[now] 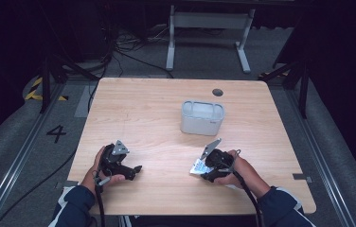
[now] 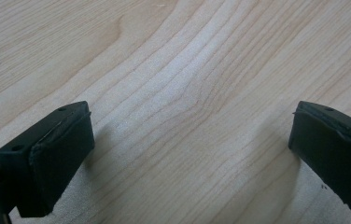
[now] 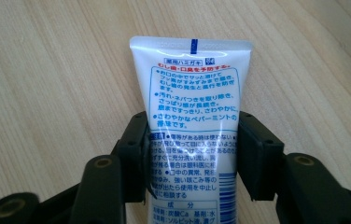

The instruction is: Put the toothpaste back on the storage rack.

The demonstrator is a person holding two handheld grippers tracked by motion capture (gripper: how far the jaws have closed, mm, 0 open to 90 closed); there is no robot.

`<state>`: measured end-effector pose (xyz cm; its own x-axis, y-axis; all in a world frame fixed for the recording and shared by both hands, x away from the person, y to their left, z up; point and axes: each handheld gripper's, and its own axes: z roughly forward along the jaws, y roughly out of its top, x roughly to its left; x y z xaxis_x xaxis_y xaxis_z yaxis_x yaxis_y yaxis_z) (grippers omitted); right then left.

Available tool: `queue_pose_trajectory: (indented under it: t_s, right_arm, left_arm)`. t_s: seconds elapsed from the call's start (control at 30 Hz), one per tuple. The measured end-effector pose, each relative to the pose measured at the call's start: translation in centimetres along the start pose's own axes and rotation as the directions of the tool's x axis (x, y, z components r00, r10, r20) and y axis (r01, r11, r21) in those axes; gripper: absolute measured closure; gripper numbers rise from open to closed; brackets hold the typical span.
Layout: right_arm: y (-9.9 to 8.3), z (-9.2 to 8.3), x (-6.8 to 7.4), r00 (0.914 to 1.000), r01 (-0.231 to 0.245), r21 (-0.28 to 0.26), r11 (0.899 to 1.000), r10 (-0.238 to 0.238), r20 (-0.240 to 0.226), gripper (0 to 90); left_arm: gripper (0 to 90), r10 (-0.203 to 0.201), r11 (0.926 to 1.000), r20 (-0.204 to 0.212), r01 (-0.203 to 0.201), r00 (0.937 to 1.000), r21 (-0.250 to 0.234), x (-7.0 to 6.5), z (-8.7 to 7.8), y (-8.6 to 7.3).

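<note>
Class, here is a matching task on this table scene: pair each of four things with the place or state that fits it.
Things:
1. left gripper
2. right gripper
3. tube
4. container

States or places:
A. standing alone near the middle of the table
B. jaws wide apart over bare wood
C. white with blue and red print, lying flat
D. jaws pressed against both sides of a tube

Right pairs: 1-B, 2-D, 3-C, 4-A
</note>
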<state>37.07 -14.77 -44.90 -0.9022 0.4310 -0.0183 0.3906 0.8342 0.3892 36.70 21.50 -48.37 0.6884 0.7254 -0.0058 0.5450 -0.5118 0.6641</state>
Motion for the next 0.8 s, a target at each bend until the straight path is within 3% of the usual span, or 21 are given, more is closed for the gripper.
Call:
queue_pose_trajectory:
  t_s: [0.27, 0.57, 0.8]
  right_arm:
    - [-0.4, -0.5, 0.1, 1.0, 0.006, -0.024, 1.0, -0.006, -0.001, 62.5]
    - [-0.8, -1.0, 0.2, 0.9998, 0.008, -0.048, 0.999, -0.008, -0.016, 64.8]
    - [-1.2, -2.3, 0.0, 0.9995, -0.008, -0.097, 0.995, 0.006, -0.03, 65.7]
  left_arm:
    - [0.5, 0.001, 1.0, 0.0, -0.001, 1.0, -0.002, 0.0, 0.0, 0.0]
    - [0.5, 0.001, 1.0, 0.0, -0.001, 1.0, -0.001, 0.0, 0.0, 0.0]
    - [0.5, 0.001, 1.0, 0.001, -0.001, 1.0, 0.002, 0.0, 0.0, 0.0]
